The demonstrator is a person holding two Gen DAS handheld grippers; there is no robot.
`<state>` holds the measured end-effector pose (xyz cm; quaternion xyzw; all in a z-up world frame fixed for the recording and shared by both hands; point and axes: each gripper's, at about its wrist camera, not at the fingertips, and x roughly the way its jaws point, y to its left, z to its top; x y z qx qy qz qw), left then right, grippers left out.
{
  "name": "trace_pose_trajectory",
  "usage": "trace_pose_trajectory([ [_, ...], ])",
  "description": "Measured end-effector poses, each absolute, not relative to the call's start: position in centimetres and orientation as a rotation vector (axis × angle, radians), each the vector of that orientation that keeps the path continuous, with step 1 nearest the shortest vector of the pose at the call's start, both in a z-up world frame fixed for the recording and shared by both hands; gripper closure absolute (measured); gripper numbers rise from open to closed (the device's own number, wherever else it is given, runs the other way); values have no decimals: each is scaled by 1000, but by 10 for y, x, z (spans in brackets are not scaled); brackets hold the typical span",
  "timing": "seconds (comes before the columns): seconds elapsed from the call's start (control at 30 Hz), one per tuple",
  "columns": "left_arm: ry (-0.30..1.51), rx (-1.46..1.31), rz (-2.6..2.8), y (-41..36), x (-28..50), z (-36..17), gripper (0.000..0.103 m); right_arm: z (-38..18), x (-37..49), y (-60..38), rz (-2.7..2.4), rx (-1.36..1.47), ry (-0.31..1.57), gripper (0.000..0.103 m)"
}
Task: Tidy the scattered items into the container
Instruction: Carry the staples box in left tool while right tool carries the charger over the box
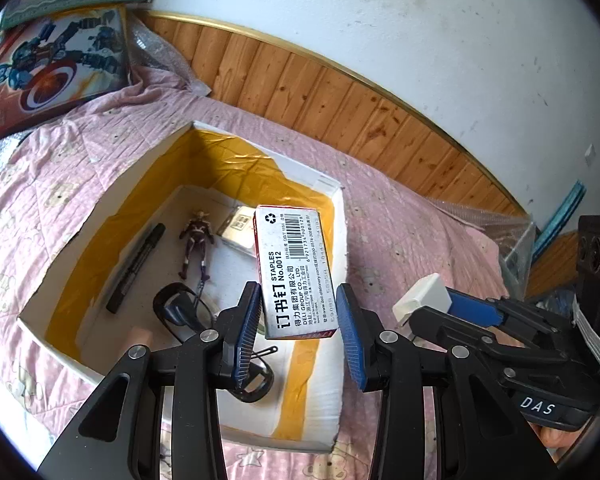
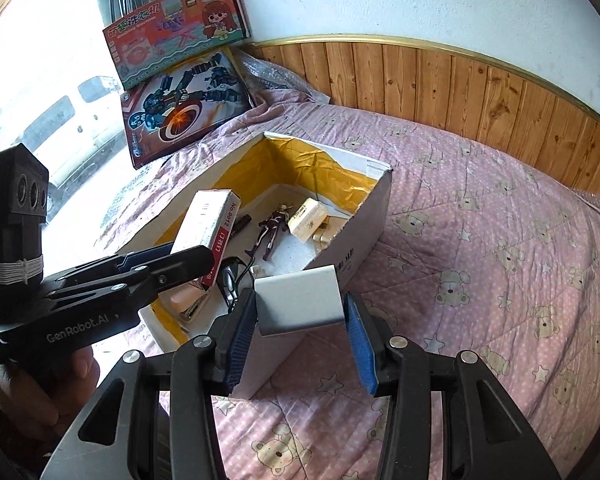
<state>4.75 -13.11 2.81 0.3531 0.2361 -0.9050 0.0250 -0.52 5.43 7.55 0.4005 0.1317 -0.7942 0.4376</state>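
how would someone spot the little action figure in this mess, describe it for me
Find the open white box with yellow-taped inner walls on the pink bear-print quilt. On its floor the action figure lies on its back, between a black marker and a cream packet. It is the only human-shaped item: dark purple body, pale head.

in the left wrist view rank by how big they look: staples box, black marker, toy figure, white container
1. white container
2. staples box, though it is clamped in the left gripper close to the camera, which inflates it
3. black marker
4. toy figure, nearly the marker's length, so these two are close
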Motion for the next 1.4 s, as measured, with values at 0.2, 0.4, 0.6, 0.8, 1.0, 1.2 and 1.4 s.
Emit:
trace_pose_trajectory([
  [0.2,769,1069,-2741,-158,48,24,63,81,0,37,-1944,959,367,57],
  [0.4,799,1066,-2691,-179,46,17,63,80,0,21,-1915,944,405,57],
  [0.6,816,1090,-2646,-191,40,8,63,76,-4,4,-1888,939,442,57],
  [0.8,848,1180,-2608,-193,24,-5,63,75,-17,-18,-1870,934,478,57],
  [1.0,924,1299,-2566,-184,3,-20,63,74,-45,-40,-1859,964,464,57],
  [1.2,994,1396,-2520,-177,-18,-33,63,69,-68,-72,-1819,987,481,57],
  [1.4,1110,1485,-2440,-176,-37,-51,63,54,-90,-107,-1768,1024,508,57],
])
